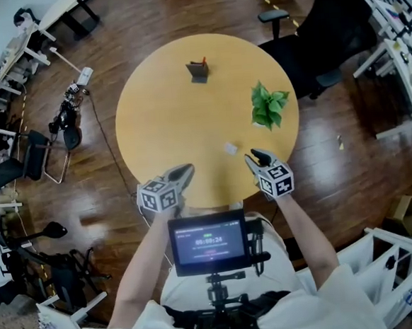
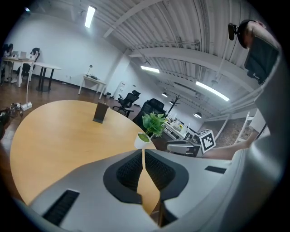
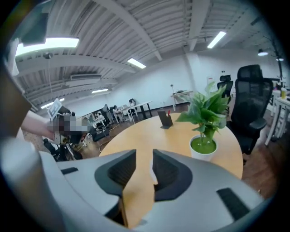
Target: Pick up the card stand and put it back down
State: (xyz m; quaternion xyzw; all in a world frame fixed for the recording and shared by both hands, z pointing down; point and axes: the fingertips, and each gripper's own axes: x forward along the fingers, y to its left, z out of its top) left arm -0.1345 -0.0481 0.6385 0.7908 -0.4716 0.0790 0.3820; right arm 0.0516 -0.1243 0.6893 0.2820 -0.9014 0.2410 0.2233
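Observation:
The dark card stand [image 1: 198, 71] stands upright near the far edge of the round wooden table [image 1: 160, 121], with a red bit at its top. It also shows as the card stand [image 2: 100, 112] far ahead in the left gripper view, and as the card stand [image 3: 166, 119] in the right gripper view. My left gripper [image 1: 186, 171] hovers over the near table edge, its jaws [image 2: 143, 153] shut with nothing in them. My right gripper [image 1: 253, 155] is beside it, and its jaws [image 3: 144, 156] stand apart, holding nothing. Both are far from the stand.
A potted green plant [image 1: 269, 105] sits at the table's right side. A small white piece [image 1: 230, 148] lies just left of the right gripper's tips. A black office chair [image 1: 323, 30] stands beyond the table at the right. Chairs and cables [image 1: 68, 121] lie on the floor at the left.

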